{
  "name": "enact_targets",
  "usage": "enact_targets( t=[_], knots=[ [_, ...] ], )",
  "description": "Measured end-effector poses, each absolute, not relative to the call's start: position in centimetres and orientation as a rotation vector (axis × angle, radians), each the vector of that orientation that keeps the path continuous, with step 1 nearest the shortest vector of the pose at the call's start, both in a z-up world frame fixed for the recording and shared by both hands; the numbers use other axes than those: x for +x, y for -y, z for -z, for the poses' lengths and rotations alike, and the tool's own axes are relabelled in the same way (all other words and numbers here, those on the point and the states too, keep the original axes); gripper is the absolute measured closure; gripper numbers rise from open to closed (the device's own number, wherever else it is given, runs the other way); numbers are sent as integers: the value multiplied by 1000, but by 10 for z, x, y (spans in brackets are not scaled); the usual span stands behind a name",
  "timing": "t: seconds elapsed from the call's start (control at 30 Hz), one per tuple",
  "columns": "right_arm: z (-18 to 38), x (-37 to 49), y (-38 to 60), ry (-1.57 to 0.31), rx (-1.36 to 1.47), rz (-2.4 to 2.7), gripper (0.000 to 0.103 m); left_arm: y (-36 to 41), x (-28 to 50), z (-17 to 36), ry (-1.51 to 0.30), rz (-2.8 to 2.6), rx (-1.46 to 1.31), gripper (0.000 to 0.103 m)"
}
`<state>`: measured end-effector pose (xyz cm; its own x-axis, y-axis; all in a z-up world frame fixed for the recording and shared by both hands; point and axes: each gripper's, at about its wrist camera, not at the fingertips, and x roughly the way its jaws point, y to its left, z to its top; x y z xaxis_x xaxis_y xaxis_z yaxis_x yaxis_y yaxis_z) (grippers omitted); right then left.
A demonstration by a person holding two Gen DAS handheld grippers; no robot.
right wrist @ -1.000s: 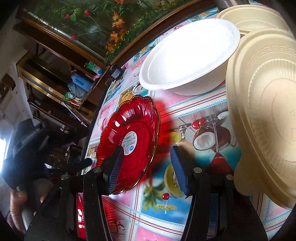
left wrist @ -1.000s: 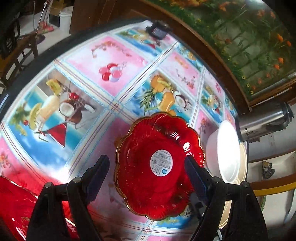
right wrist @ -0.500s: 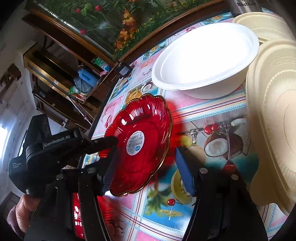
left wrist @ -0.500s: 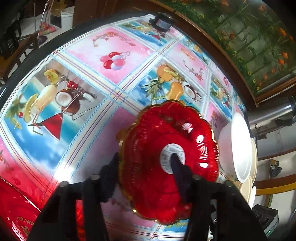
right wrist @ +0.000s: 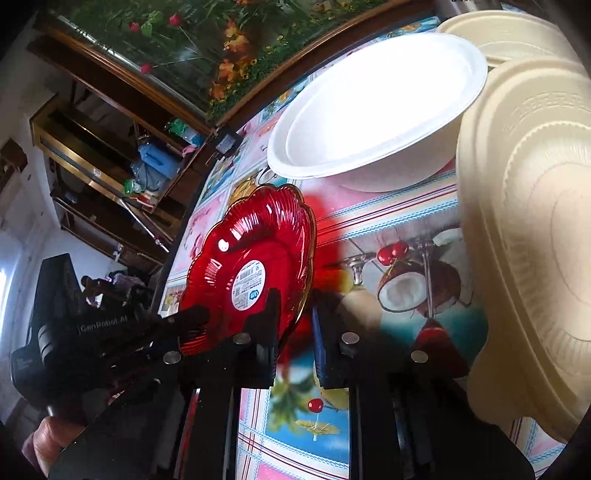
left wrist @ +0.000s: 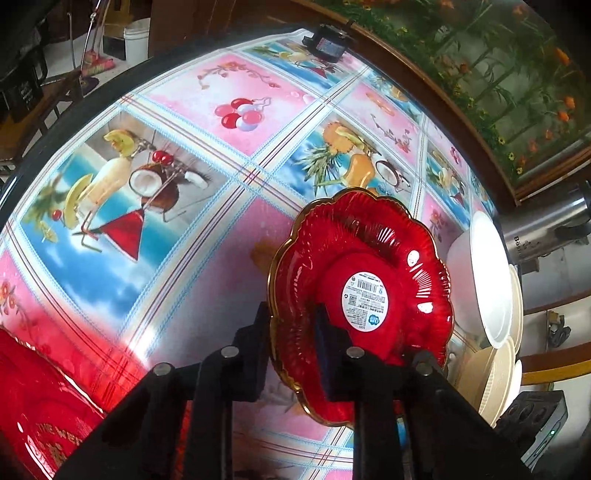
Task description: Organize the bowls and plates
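Observation:
A red scalloped plate (left wrist: 369, 280) with a gold rim and a white label is held tilted above the table. My left gripper (left wrist: 291, 325) is shut on its near rim. In the right wrist view the same red plate (right wrist: 251, 258) is pinched at its near right rim by my right gripper (right wrist: 295, 321), jaws closed on the edge. The left gripper's body (right wrist: 110, 332) reaches in from the left. A white bowl (right wrist: 373, 107) stands behind the plate; it also shows in the left wrist view (left wrist: 487, 273).
A cream plate (right wrist: 532, 229) fills the right of the right wrist view, another cream dish (right wrist: 502, 33) behind it. A second red plate (left wrist: 40, 406) lies at lower left. A steel flask (left wrist: 546, 225) stands at the far right. The fruit-print tablecloth (left wrist: 147, 192) covers the table.
Both grippers closed onto the red plate's rim, the left first, then the right. The plate has tipped up off the table.

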<state>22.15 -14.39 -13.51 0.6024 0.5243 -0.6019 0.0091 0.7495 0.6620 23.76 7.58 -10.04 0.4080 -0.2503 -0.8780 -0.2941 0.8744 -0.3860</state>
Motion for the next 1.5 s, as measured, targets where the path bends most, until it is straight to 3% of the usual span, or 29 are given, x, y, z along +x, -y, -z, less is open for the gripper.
enact_targets(
  t=[0.57, 1.03, 1.5],
  knots=[
    [102, 198, 148, -765, 672, -396, 87, -76, 189, 54, -1008, -19, -525, 83],
    [59, 84, 126, -565, 564, -523, 87, -98, 92, 10, -840, 9, -413, 83],
    [55, 28, 39, -654, 381, -620, 87, -165, 24, 25, -844, -101, -321, 84]
  ],
)
